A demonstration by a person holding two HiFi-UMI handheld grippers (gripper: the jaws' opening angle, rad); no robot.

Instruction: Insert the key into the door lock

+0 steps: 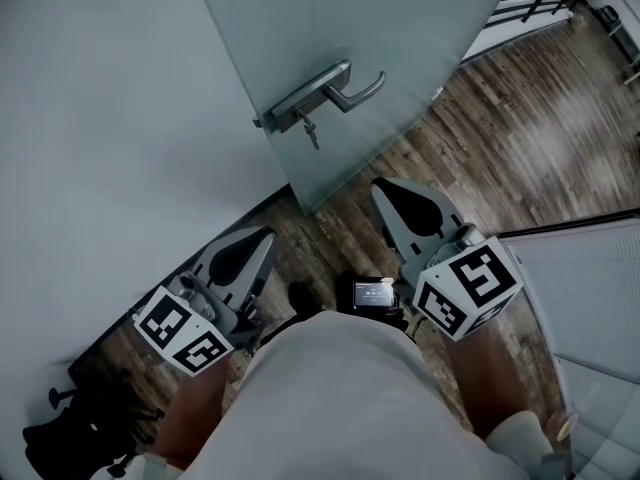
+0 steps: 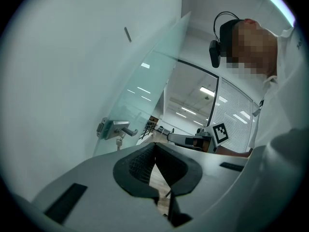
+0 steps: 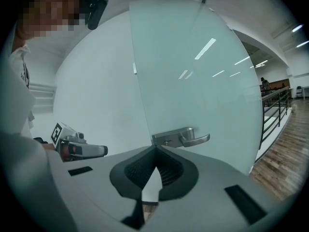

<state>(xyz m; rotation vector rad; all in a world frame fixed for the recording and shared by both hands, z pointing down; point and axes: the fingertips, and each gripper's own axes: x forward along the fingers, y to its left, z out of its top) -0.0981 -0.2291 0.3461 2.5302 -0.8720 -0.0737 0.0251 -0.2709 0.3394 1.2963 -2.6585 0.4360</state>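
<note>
Nearest, the left gripper (image 1: 262, 238) and right gripper (image 1: 386, 188) both have jaws pressed together, empty, well short of the glass door (image 1: 400, 23). Beyond, a small silvery key (image 1: 311, 135) hangs from the lock (image 1: 300, 106) beside the handle (image 1: 362, 92), its length pointing down

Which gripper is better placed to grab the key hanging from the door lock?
Probably right. The right gripper sits nearer the small metal key in the head view, and its own view has the silver lock plate just above its shut fingers. The left gripper sees it off to one side.
</note>
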